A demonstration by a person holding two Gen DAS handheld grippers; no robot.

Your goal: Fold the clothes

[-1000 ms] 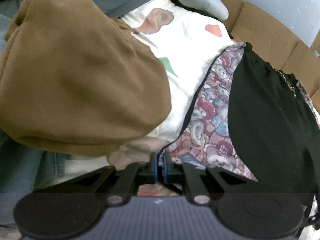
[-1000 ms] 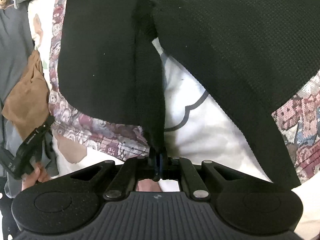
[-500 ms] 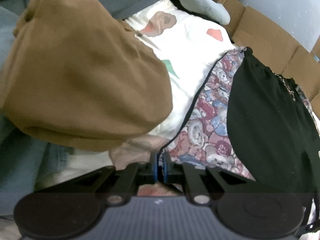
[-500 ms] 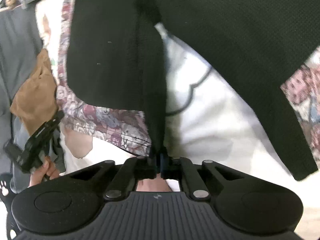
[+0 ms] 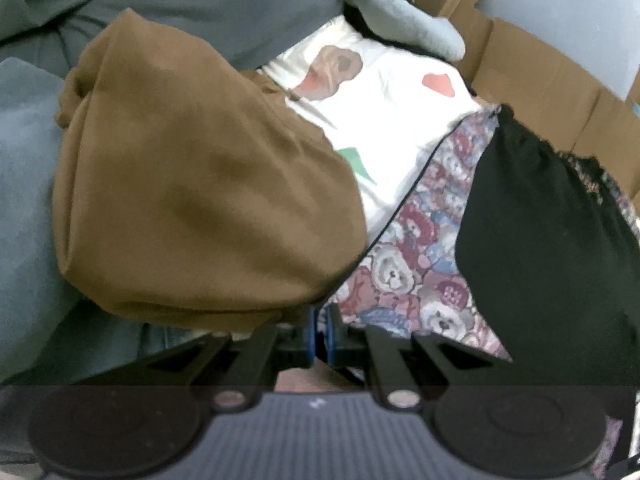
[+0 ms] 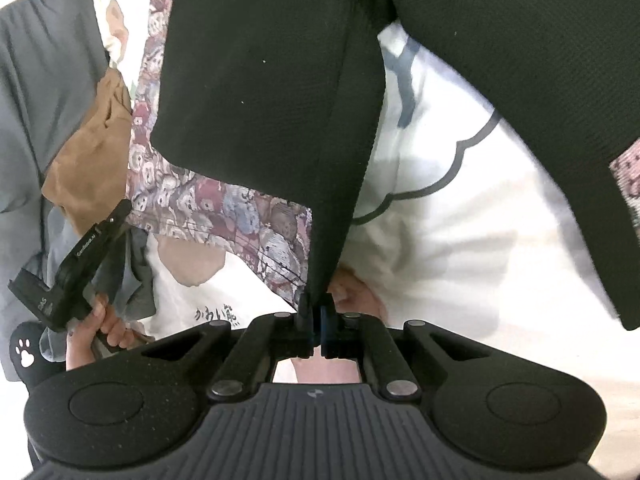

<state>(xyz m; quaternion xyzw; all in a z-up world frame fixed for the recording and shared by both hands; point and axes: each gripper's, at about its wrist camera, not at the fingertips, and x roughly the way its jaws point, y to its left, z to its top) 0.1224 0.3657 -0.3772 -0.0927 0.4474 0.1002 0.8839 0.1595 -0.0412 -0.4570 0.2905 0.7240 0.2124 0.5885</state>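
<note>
In the right wrist view my right gripper (image 6: 316, 314) is shut on a corner of the black garment (image 6: 256, 92), which rises from the fingers as a taut fold. Under it lies a bear-print cloth (image 6: 224, 208). My left gripper (image 5: 320, 320) is shut on the dark-piped edge of the bear-print cloth (image 5: 404, 272), close under the crumpled brown garment (image 5: 200, 200). The black garment (image 5: 540, 248) fills the right of that view. The right wrist view also shows the left gripper (image 6: 120, 216) in a hand (image 6: 92, 328) at the cloth's corner.
A white printed sheet (image 6: 460, 248) covers the surface below the clothes. The brown garment (image 6: 92, 152) and grey fabric (image 6: 44, 80) lie at the left. Flattened cardboard (image 5: 540, 80) and a grey plush shape (image 5: 400, 20) sit at the far side.
Both grippers keep their holds. The right one has drawn the black fold tauter. In the left wrist view the brown garment now sits lower, right above the fingertips.
</note>
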